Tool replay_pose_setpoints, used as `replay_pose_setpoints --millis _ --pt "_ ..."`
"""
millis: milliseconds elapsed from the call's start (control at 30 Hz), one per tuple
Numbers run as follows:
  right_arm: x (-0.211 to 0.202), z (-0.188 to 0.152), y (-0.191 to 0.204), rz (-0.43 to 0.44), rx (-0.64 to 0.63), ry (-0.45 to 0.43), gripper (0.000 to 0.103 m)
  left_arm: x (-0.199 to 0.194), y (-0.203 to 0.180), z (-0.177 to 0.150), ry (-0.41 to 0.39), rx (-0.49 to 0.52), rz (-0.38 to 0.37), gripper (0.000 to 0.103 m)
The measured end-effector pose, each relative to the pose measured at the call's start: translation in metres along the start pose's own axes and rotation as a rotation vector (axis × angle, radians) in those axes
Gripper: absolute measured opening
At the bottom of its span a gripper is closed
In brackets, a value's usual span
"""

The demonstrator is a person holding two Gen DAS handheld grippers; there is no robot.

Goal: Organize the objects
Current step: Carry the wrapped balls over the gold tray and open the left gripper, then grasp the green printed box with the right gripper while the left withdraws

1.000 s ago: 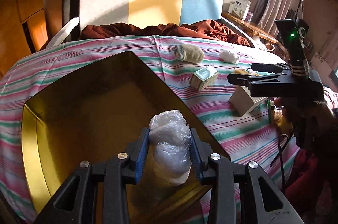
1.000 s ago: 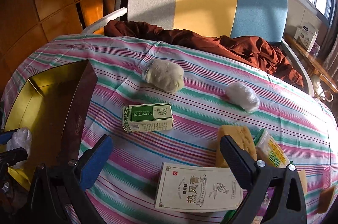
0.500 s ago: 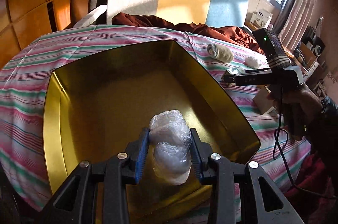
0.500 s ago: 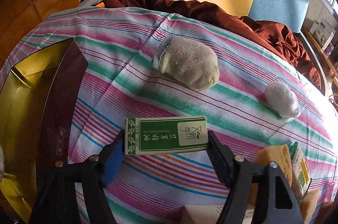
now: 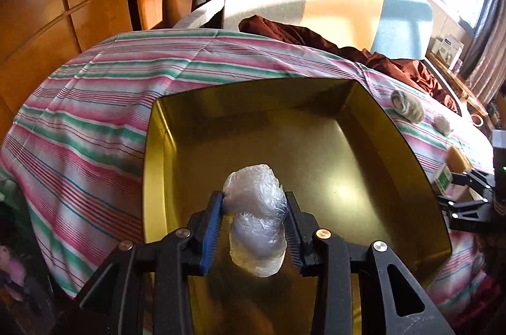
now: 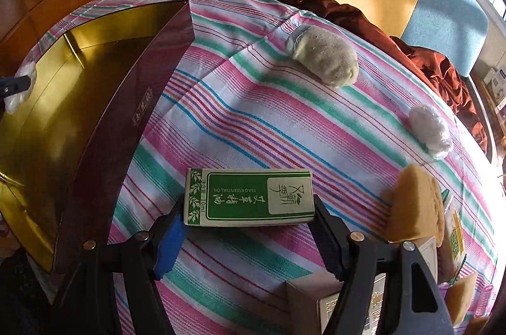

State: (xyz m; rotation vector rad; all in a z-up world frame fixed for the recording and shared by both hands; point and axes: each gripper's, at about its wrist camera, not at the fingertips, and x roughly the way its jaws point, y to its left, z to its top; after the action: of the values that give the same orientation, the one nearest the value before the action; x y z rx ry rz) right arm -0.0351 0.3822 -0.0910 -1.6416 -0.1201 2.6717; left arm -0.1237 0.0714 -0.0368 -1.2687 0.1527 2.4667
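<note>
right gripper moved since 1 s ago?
Yes. The right gripper advanced from the white box to straddle the green box, nearer the rolled sock.

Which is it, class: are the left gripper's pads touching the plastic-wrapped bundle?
Touching. The left wrist view shows the left gripper pressing both pads against the plastic-wrapped bundle, no gap either side.
</note>
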Motion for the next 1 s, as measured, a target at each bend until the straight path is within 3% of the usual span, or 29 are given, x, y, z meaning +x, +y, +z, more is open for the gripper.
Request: replay_pose_setpoints --millis 200,300,367,433,667,1000 --pt "0.001 0.001 0.000 -0.004 -0.005 -0.011 0.073 0.041 0.026 0.039 0.028 -0.031 0.095 0.041" --pt "0.001 0.001 0.000 -0.006 -0.007 -0.016 0.073 0.047 0.034 0.049 0.024 -0.046 0.140 0.053" --pt "0.001 0.001 0.000 -0.007 -0.008 -0.018 0.073 0.041 0.035 0.049 0.001 -0.047 0.155 0.072" --pt "0.001 0.001 0.001 -0.013 -0.013 -0.019 0.073 0.030 0.035 0.044 -0.029 -0.057 0.158 0.077" --pt "0.001 0.002 0.004 -0.032 -0.023 -0.023 0.073 -0.020 0.024 -0.002 -0.088 -0.115 0.092 0.082" --pt "0.000 0.003 0.008 -0.059 -0.031 -0.035 0.073 -0.062 -0.008 -0.053 -0.122 -0.092 0.065 0.084"
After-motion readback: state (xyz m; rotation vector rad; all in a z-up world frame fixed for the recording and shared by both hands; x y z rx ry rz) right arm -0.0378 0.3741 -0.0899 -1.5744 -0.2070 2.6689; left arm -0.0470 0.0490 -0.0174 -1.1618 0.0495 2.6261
